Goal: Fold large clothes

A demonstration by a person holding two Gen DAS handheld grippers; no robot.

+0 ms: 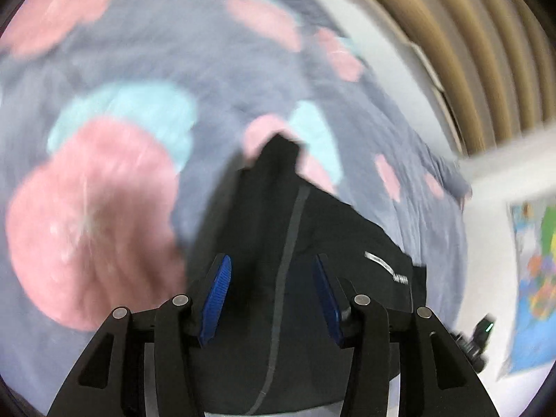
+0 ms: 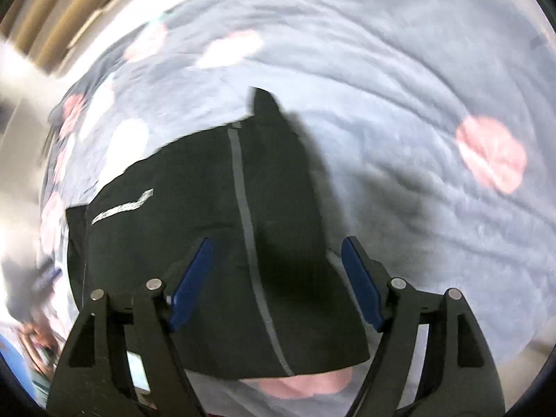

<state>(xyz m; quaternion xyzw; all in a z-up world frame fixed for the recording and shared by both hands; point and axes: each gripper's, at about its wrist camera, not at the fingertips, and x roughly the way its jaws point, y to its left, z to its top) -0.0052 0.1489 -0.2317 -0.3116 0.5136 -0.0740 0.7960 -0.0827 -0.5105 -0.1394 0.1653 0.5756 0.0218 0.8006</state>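
Note:
A black garment (image 1: 347, 236) (image 2: 194, 180) with a grey stripe (image 1: 288, 236) (image 2: 239, 180) down its length and a small white logo (image 1: 384, 266) (image 2: 121, 208) lies folded on a grey-blue bed cover (image 1: 208, 52) (image 2: 382, 87) with pink and pale blue spots. My left gripper (image 1: 271, 260) hangs just over the garment's near end, open, its blue pads (image 1: 215, 299) on either side of the stripe without pressing the cloth. My right gripper (image 2: 278, 243) is open wider over the same garment. Its right pad (image 2: 361, 285) is past the cloth's edge.
Brown wooden slats (image 1: 469, 52) (image 2: 52, 7) run behind the bed's far edge. A colourful poster (image 1: 535, 278) shows at the right, with a small dark device with a green light (image 1: 483, 333) near it. Both views are blurred.

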